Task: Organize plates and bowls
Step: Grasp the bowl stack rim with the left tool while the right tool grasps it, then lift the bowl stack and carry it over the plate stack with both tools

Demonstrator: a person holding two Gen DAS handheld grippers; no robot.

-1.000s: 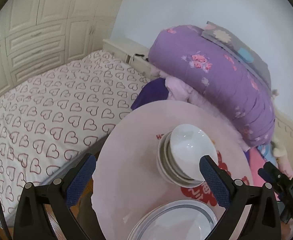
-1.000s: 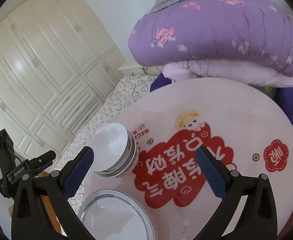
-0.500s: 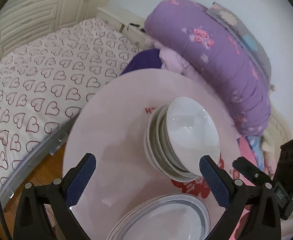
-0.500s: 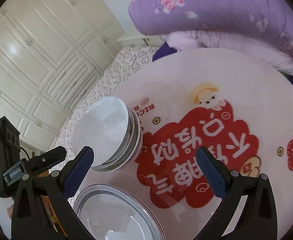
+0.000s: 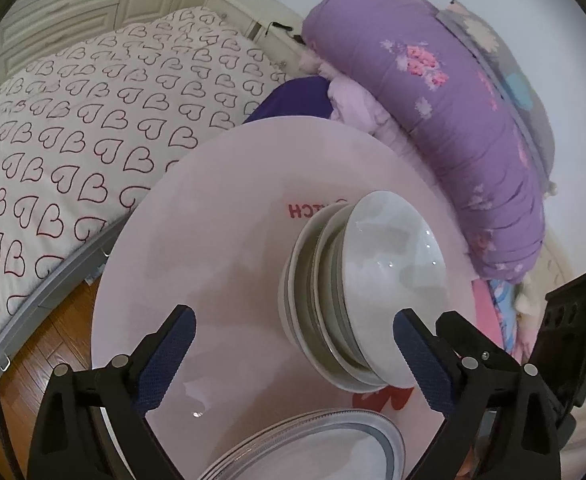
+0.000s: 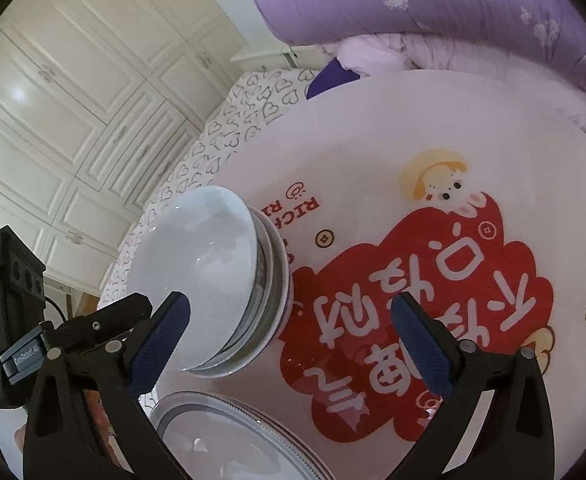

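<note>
The left wrist view is taking in the heart-patterned bedspread, a strip of wooden floor and the bare pink side of the round table; the right wrist view is showing instead the white wardrobe doors and the red cartoon print covering the tabletop. Both are catching the rolled purple quilt beyond the table's far edge, and each is catching the other gripper's black body at its edge.

The left gripper is standing wide open, gripping nothing; its blue-padded fingers are spreading well apart, and the right-hand pad is sitting just beside the rim of the top bowl, though whether it is touching cannot be told. The right gripper is likewise spread wide and empty, its left-hand pad overlapping the bowl's rim in view, contact unclear.

The stack of bowls is resting on the table just ahead of the left gripper, toward its right finger, and ahead of the right gripper toward its left finger. They are white, glossy and nested, with greyish bands showing on the lower ones. The stack of plates, white with grey rims, is lying at the near table edge, below and between the left gripper's fingers, and low to the left in the right view.
</note>
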